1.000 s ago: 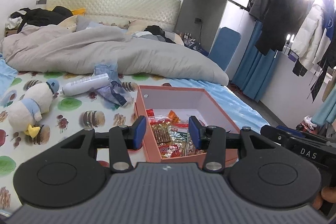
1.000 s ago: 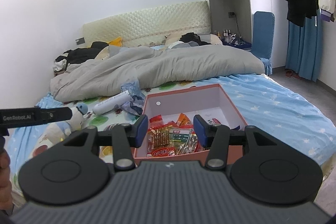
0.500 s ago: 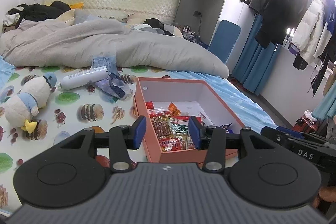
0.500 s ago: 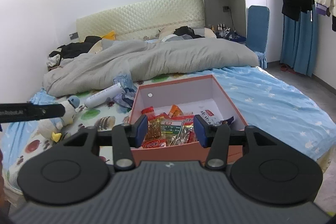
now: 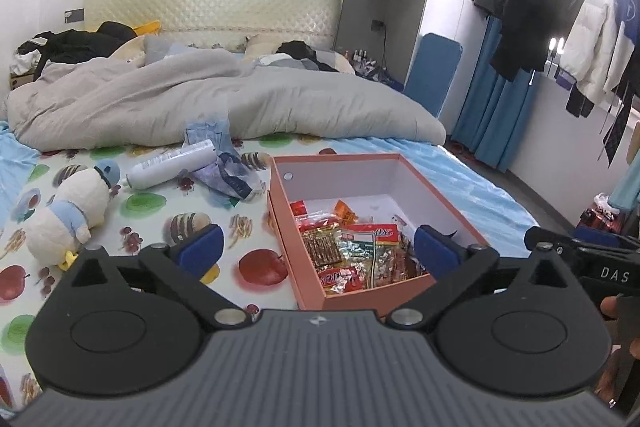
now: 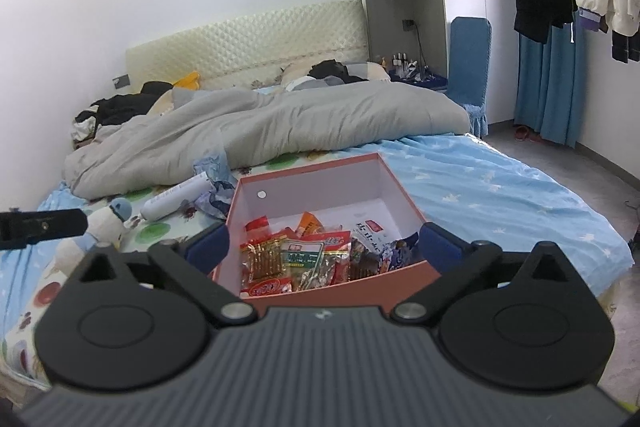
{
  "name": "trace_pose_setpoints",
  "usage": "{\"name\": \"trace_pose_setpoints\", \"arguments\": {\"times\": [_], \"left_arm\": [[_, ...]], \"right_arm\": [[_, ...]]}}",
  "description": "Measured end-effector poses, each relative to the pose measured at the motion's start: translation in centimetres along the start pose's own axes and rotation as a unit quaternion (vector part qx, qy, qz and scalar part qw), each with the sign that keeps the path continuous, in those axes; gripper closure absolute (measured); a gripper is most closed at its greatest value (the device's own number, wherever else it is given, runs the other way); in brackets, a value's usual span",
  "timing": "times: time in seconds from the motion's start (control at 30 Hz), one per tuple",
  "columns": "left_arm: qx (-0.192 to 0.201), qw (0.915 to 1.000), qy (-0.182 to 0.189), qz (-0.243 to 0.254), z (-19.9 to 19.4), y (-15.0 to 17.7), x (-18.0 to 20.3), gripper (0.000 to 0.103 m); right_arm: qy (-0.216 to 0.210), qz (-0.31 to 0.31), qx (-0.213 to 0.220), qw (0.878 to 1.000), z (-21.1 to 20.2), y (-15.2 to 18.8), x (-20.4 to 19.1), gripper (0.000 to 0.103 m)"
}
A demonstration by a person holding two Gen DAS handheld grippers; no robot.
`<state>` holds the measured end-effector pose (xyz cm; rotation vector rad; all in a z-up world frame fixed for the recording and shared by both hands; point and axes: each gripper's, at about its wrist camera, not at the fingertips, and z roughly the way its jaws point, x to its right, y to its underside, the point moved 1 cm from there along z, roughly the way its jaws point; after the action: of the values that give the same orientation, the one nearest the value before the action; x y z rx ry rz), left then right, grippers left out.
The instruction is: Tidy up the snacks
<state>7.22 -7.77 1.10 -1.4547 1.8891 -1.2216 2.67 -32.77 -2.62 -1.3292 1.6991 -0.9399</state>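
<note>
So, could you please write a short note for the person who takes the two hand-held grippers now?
Left hand-held gripper: open, empty, jaws have just been opening.
Right hand-held gripper: the same.
Both hang short of the orange box on the bed.
The snack packets lie in a loose pile at the box's near end; its far half is bare.
Done: no sorting visible.
Left: arrange the packets.

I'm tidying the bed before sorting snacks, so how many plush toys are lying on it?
1. A plush duck in a blue cap lies on the fruit-print sheet, left of the orange box, near the white bottle. The grey duvet could hide others.
</note>
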Motion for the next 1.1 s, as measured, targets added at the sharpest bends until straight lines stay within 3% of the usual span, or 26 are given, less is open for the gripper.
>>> {"name": "trace_pose_setpoints", "arguments": {"times": [0.4,1.1], "left_arm": [[-0.031,0.9991,-0.029,-0.009,0.9,0.3,-0.6,0.000],[-0.023,0.9990,-0.037,-0.005,1.4,0.7,-0.3,0.000]], "right_arm": [[-0.013,0.002,-0.015,1.000,0.6,0.5,-0.3,0.000],[-0.008,-0.003,-0.016,1.000,0.9,0.7,-0.1,0.000]]}}
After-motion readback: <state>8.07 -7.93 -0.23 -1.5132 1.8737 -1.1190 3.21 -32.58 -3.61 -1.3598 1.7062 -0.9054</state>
